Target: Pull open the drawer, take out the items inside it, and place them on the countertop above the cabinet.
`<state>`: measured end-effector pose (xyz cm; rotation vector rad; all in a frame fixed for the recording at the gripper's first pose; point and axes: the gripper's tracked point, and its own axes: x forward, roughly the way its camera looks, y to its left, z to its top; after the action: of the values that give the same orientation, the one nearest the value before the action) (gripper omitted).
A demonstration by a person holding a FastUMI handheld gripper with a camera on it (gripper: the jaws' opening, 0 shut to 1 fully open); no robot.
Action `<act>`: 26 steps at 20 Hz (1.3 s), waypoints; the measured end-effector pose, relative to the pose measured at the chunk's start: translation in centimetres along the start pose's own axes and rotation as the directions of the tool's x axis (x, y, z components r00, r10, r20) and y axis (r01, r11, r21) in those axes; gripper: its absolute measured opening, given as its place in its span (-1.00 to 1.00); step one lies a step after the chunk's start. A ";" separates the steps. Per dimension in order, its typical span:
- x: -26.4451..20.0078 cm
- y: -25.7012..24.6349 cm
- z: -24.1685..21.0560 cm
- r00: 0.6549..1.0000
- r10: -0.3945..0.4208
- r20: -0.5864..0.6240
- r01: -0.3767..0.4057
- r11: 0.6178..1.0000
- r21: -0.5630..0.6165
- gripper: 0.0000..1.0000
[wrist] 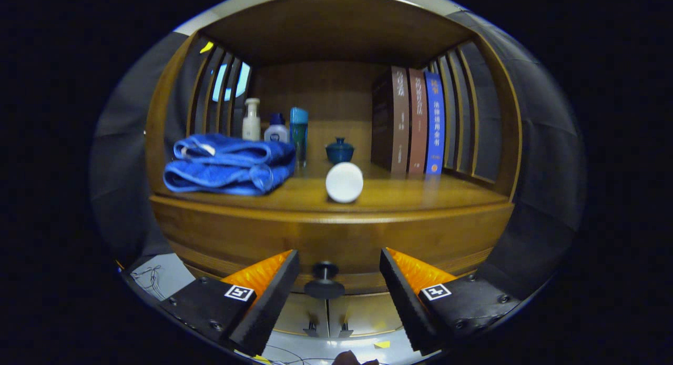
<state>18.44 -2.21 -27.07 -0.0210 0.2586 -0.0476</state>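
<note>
So the gripper [339,289] is sitting wide open, fingers spread either side of the dark drawer knob [324,282] and not touching it. The drawer [336,241] is looking fully closed, right under the countertop [399,196]. Up on that countertop, a white cylinder [344,182] is lying straight above the knob, folded blue towels [228,165] up-left of the knob, books [413,120] standing up-right.

A folded blue towel [230,165] lies at nine o'clock from a white cylinder [344,182]. Behind the towel stand a white pump bottle [251,120], a small white bottle [276,130] and a blue-capped bottle [299,135]. A lidded blue bowl [339,150] sits at twelve o'clock from the cylinder; three upright books [413,120] stand at two o'clock.
</note>
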 end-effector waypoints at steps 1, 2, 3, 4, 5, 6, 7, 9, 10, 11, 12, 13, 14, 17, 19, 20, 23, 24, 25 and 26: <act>-0.7 0.4 1.6 1.000 0.012 0.021 -0.012 1.000 0.000 0.99; -1.3 0.9 3.2 0.999 0.029 0.042 -0.029 1.000 -0.001 0.98; -2.2 1.5 4.7 0.997 0.049 0.057 -0.049 0.999 0.000 0.99; -3.0 2.2 6.3 0.995 0.069 0.075 -0.070 0.998 0.004 0.98; -3.9 2.8 7.8 0.992 0.090 0.093 -0.091 0.996 0.008 0.98; -4.9 3.3 9.3 0.988 0.105 0.109 -0.106 0.994 0.008 0.98; -6.1 3.8 10.8 0.985 0.118 0.127 -0.120 0.993 0.014 0.98; -8.0 4.5 13.4 0.978 0.140 0.153 -0.147 0.989 0.031 0.98; -9.0 4.8 14.7 0.974 0.149 0.168 -0.158 0.987 0.040 0.98; -9.9 4.9 15.8 0.971 0.156 0.180 -0.166 0.985 0.045 0.98; -10.8 5.0 16.8 0.969 0.163 0.186 -0.175 0.983 0.049 0.98; -11.7 5.2 17.7 0.966 0.173 0.192 -0.187 0.981 0.054 0.98; -12.6 5.3 18.4 0.963 0.180 0.203 -0.195 0.979 0.057 0.98; -15.5 4.9 20.9 0.951 0.171 0.258 -0.194 0.979 0.067 0.98; -17.1 4.7 21.8 0.946 0.167 0.279 -0.194 0.978 0.074 0.98; -17.8 4.6 22.1 0.944 0.165 0.284 -0.194 0.978 0.076 0.97; -19.4 4.2 22.3 0.947 0.156 0.280 -0.185 0.979 0.080 0.98; -20.0 4.1 22.2 0.948 0.150 0.279 -0.181 0.980 0.086 0.98; -20.4 4.0 21.9 0.950 0.148 0.276 -0.178 0.980 0.088 0.97; -20.8 3.9 21.6 0.952 0.147 0.268 -0.177 0.980 0.089 0.97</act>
<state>4.03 3.03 -1.03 0.1054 -0.0070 0.1044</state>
